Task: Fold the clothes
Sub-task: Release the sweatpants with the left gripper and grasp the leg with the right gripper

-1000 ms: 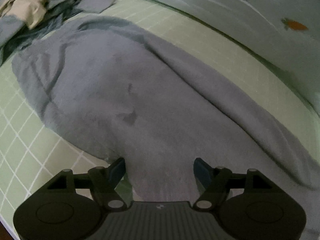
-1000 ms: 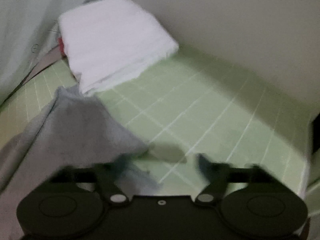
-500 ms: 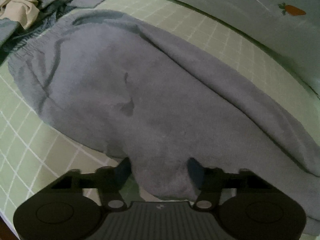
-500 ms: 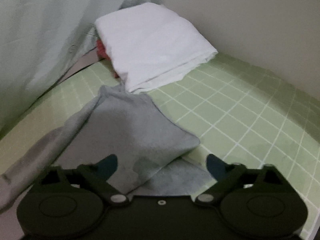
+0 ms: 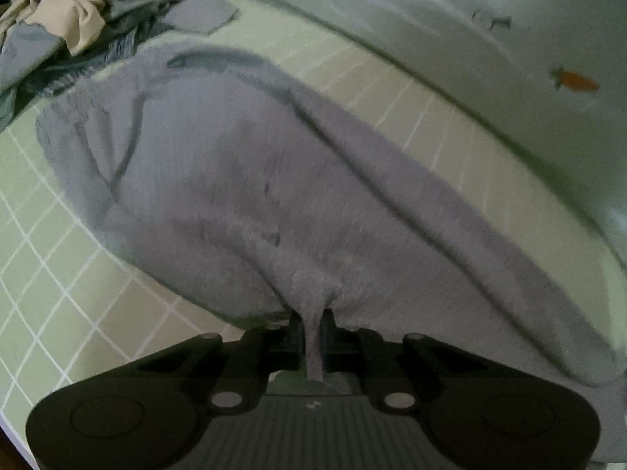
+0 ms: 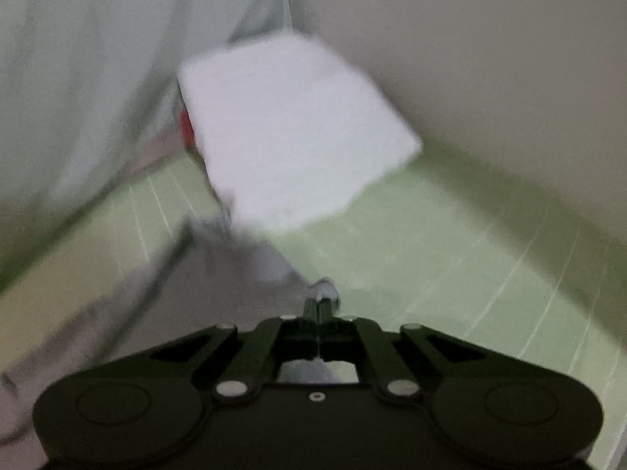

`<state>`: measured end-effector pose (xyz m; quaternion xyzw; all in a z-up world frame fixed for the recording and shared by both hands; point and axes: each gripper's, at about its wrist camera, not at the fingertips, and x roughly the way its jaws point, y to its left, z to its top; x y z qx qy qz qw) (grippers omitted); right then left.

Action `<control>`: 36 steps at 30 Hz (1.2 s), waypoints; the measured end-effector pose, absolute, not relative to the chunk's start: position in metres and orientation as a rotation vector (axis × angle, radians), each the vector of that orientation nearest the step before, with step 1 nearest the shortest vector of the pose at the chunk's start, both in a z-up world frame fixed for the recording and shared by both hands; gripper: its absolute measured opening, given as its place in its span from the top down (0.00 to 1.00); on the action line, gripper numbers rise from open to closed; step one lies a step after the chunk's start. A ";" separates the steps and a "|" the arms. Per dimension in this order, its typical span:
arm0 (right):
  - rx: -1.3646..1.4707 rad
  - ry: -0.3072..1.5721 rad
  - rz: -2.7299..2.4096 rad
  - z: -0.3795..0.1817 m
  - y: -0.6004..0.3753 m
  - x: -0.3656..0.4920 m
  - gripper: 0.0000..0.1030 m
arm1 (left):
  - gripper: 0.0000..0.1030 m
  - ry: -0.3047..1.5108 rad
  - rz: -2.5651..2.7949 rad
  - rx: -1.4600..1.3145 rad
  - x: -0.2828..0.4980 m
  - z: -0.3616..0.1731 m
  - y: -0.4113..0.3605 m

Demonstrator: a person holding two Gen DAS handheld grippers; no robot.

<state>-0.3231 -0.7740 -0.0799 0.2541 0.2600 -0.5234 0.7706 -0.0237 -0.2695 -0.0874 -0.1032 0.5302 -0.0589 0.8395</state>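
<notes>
Fabric fills the left tool (image 5: pixel 312 333), pinched shut on a fold of the grey fleece trousers (image 5: pixel 243 180) spread over the green grid-lined sheet (image 5: pixel 58 274). The right tool (image 6: pixel 319 313) is clamped on a trouser end — motion blur hides the edge it grips. Beyond, a blurred folded white cloth (image 6: pixel 298 133); the crumpled clothes pile (image 5: pixel 78 19) is cut off at the frame.
</notes>
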 end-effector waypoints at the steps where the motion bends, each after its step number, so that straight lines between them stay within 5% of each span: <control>1: 0.539 0.536 -1.135 -0.069 -0.771 -0.327 1.00 | 0.93 1.109 -0.132 -0.232 -0.024 -0.082 -0.266; 7: 0.495 0.445 -1.167 -0.023 -0.745 -0.358 1.00 | 0.93 1.073 -0.141 -0.303 -0.031 -0.060 -0.245; 11: 0.523 0.636 -1.198 -0.060 -0.742 -0.368 0.98 | 0.85 1.153 -0.117 -0.255 -0.033 -0.087 -0.246; 13: 0.566 0.748 -1.228 -0.091 -0.745 -0.367 0.82 | 0.83 1.178 -0.097 -0.225 -0.035 -0.097 -0.250; 14: 0.574 0.772 -1.232 -0.098 -0.744 -0.367 0.64 | 0.79 1.175 -0.103 -0.216 -0.036 -0.097 -0.251; 19: 0.539 0.686 -1.217 -0.088 -0.730 -0.351 0.37 | 0.52 1.094 -0.119 -0.195 -0.034 -0.078 -0.254; 23: 0.530 0.644 -1.119 -0.081 -0.732 -0.322 0.36 | 0.45 1.069 -0.132 -0.216 -0.021 -0.072 -0.262; 36: 0.751 0.673 -0.924 -0.115 -0.770 -0.228 0.42 | 0.43 1.133 -0.150 -0.352 0.055 -0.108 -0.309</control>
